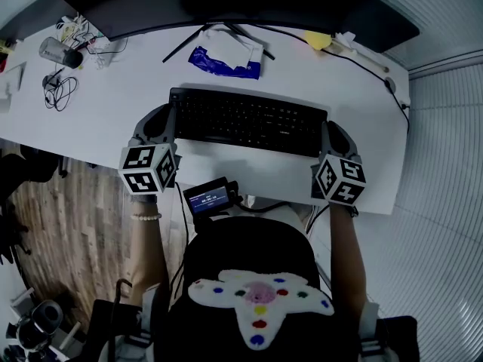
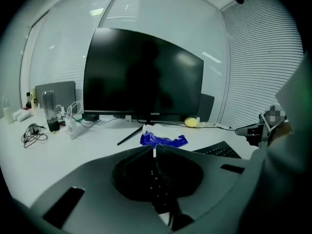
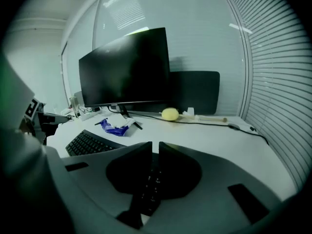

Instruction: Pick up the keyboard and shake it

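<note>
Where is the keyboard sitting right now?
In the head view, the keyboard lies at the centre of the white desk, just in front of the blue wrapper, with the left claw at one end and the right claw at the other.

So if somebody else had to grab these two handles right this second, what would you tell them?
Left gripper: shut, nothing between its jaws, beside the keyboard's left end.
Right gripper: shut and empty too, beside its right end.
Keyboard: lies flat on the white desk in front of the monitor; neither gripper holds it.
Done: a gripper sits at each end.
Left: grip it, lift it, shake it.
</note>
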{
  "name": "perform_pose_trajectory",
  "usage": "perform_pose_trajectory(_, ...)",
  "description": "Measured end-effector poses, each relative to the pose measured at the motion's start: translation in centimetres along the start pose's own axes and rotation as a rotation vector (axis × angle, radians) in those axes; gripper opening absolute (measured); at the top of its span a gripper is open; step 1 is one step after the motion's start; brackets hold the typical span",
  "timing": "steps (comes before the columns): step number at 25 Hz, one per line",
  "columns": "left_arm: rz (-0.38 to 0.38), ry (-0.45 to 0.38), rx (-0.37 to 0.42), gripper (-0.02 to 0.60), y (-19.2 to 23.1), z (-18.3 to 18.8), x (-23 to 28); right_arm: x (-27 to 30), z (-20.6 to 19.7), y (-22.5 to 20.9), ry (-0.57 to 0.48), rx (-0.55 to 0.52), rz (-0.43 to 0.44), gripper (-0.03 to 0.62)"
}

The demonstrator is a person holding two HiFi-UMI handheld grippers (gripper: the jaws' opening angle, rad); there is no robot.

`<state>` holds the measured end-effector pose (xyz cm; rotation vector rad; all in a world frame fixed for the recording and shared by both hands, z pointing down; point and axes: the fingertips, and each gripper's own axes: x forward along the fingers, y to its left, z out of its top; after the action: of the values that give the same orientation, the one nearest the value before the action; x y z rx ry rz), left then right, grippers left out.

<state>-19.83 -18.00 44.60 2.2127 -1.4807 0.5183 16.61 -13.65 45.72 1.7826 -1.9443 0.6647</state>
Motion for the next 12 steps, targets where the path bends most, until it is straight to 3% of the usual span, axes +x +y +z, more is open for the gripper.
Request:
perform_pose_trajectory(7,-0.015,-0.158,0.08,0.02,-4.6,5.5,-3.3,-2.8,4.4,3.7,-0.12,-0.089,0.123,0.049)
perform_pose_trajectory(12,-0.031,-0.213,0.173,0.02,-7.6,7.7,-5.9,-5.4,7.4,5.7,-0.203,-0.067,0.197,0.048)
